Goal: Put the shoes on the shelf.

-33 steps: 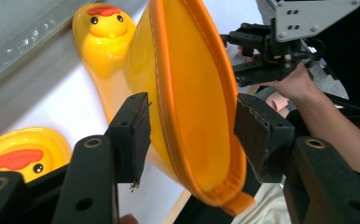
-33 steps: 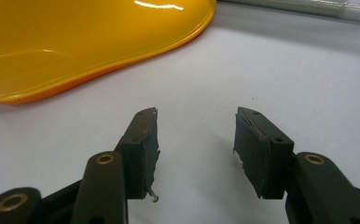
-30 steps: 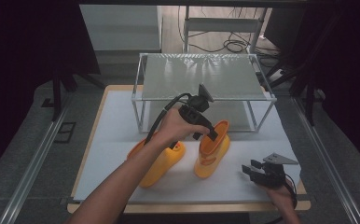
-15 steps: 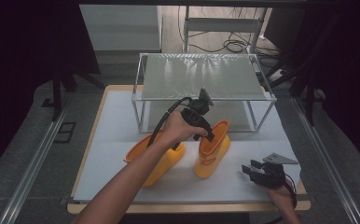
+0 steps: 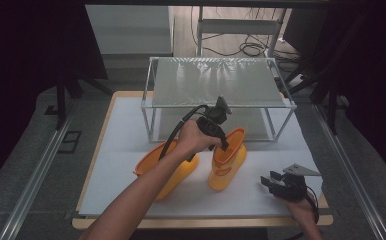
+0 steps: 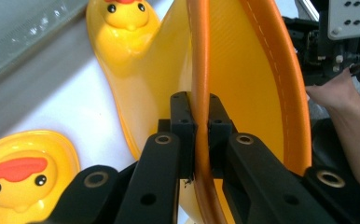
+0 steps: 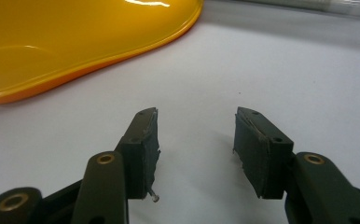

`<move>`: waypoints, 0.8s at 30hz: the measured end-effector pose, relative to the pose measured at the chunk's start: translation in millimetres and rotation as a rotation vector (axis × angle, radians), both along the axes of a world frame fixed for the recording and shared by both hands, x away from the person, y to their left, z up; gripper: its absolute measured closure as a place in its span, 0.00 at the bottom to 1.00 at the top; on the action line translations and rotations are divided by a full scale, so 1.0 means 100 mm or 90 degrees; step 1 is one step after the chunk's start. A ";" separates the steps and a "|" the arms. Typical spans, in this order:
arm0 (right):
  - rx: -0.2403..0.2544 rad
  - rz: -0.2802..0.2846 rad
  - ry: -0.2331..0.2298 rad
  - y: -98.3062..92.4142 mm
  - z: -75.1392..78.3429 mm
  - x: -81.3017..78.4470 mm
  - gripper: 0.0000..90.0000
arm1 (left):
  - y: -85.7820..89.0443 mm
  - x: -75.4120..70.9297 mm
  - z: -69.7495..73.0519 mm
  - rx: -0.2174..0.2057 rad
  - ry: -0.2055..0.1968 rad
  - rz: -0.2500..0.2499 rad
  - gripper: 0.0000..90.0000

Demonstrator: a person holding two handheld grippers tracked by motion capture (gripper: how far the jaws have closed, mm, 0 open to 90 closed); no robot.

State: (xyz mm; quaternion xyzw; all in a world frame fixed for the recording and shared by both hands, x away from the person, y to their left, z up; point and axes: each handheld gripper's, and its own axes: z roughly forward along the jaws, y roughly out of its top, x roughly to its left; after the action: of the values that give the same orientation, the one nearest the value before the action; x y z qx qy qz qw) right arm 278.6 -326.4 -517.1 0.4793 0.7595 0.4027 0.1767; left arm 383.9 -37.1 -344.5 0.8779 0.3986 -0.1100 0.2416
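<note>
The left gripper (image 5: pixel 224 145) is reaching down over the upright boot (image 5: pixel 227 160), and its jaws have just been closing: in the left gripper view the two pads (image 6: pixel 182 122) are pressing on either side of the orange rim (image 6: pixel 200 70) at the boot's top opening, so the rim is being pinched between them. This yellow boot is standing upright near the middle of the bench (image 5: pixel 116 150), just in front of the wire shelf (image 5: pixel 216 82), with a duck face on its toe (image 6: pixel 126 14). A second boot (image 5: pixel 167 167) is lying on its side just to the left of it, closer to the left edge, under the person's forearm; its duck-faced toe (image 6: pixel 22 172) is showing at the lower left of the left gripper view. The right gripper (image 5: pixel 271 181) is resting near the front right corner of the bench, well apart from both boots, with its jaws standing apart and nothing between the pads (image 7: pixel 143 140).
</note>
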 end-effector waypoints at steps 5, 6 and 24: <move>0.006 -0.005 -0.002 -0.02 0.02 -0.01 0.55 | -0.01 0.00 0.09 -0.016 -0.009 -0.007 0.96; 0.006 -0.006 -0.002 -0.03 0.02 -0.01 0.55 | -0.01 -0.01 0.13 -0.021 -0.012 -0.007 0.96; 0.005 -0.009 -0.003 -0.03 0.03 -0.02 0.55 | 0.53 -0.44 0.39 -0.035 -0.058 -0.031 0.96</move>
State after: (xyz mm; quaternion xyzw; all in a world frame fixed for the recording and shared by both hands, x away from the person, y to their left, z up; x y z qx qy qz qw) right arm 276.9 -329.2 -514.5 0.4843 0.7543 0.4053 0.1794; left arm 339.4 15.6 -305.7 0.8844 0.3624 -0.0867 0.2809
